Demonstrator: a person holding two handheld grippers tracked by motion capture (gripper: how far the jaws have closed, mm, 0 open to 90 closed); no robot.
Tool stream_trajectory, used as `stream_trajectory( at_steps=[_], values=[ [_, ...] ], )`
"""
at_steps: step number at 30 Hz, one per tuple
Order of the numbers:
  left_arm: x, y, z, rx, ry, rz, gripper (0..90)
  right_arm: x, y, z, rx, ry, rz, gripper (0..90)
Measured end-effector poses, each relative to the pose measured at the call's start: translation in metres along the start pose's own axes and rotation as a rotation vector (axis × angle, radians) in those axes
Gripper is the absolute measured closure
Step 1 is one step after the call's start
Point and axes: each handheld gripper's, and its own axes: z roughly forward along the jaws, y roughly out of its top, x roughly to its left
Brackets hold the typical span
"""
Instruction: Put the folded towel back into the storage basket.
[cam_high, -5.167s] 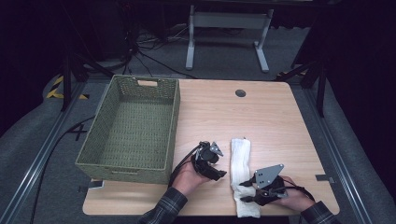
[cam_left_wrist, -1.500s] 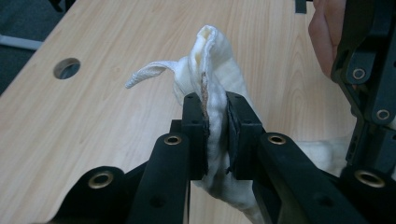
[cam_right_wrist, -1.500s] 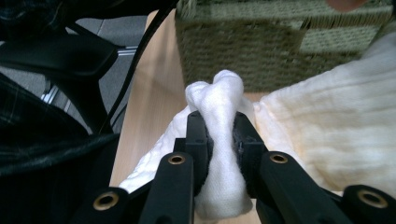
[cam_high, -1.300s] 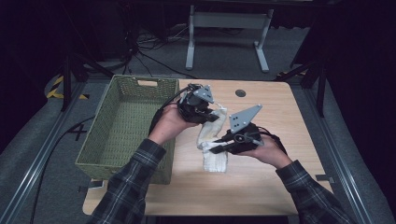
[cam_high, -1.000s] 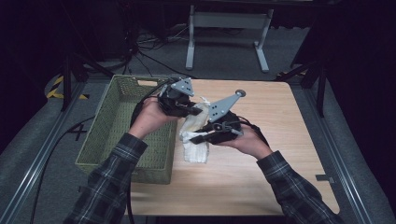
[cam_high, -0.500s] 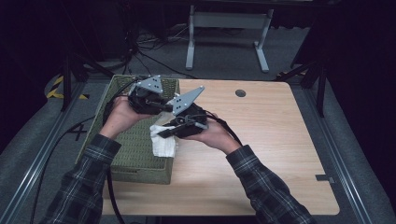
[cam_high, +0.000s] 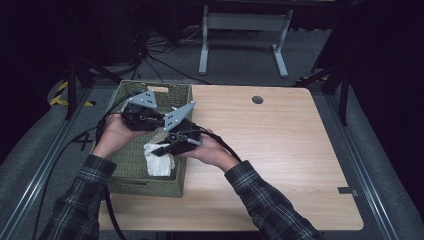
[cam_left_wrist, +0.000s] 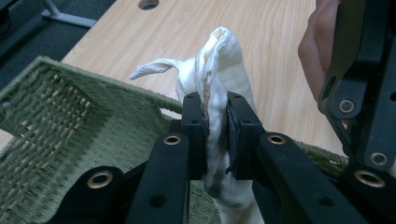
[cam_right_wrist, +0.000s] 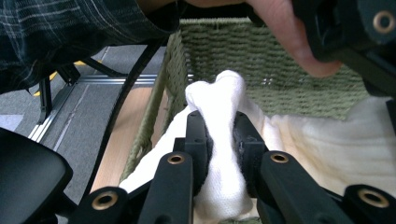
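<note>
A white cloth (cam_high: 160, 160) hangs folded between both grippers over the green woven basket (cam_high: 131, 172) at the table's left. My left gripper (cam_left_wrist: 216, 122) is shut on one bunched edge of the cloth (cam_left_wrist: 219, 60), its pads pinching the fabric. My right gripper (cam_right_wrist: 219, 135) is shut on another bunch of the cloth (cam_right_wrist: 219, 93), just inside the basket's near rim (cam_right_wrist: 170, 74). In the high view the left gripper (cam_high: 150, 120) and right gripper (cam_high: 167, 147) sit close together above the basket, and the cloth's lower end droops into it.
The wooden table (cam_high: 280, 150) stretches to the right of the basket, with a round cable hole (cam_high: 257, 99) near its far edge. A metal stand (cam_high: 242, 35) is on the floor beyond. Cables trail from both grippers off the table's left side.
Both hands have carried the cloth leftward from the table's middle to above the basket and lowered it; the cloth's bottom now hangs inside the basket.
</note>
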Motion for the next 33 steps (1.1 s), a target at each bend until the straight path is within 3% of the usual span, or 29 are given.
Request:
stream_trajectory(
  at_steps=[13,17,21,27,33],
  values=[
    [-0.003,-0.011,0.013,0.005,-0.022,-0.014,79.9,0.003,-0.022,0.014,0.025,0.007,0.023,76.4],
    [-0.002,-0.011,0.015,0.009,-0.026,-0.019,79.9,0.003,-0.025,0.015,0.032,0.007,0.029,66.5],
    [-0.001,-0.011,0.016,0.006,-0.024,-0.017,79.9,0.001,-0.025,0.01,0.026,-0.027,0.033,56.8],
    [0.0,-0.009,0.017,0.003,-0.017,-0.027,79.8,0.0,-0.025,0.0,0.018,-0.062,0.031,51.4],
    [0.008,0.001,0.016,-0.008,-0.004,-0.032,79.8,-0.002,-0.029,-0.024,0.006,-0.107,0.04,46.5]
  ],
)
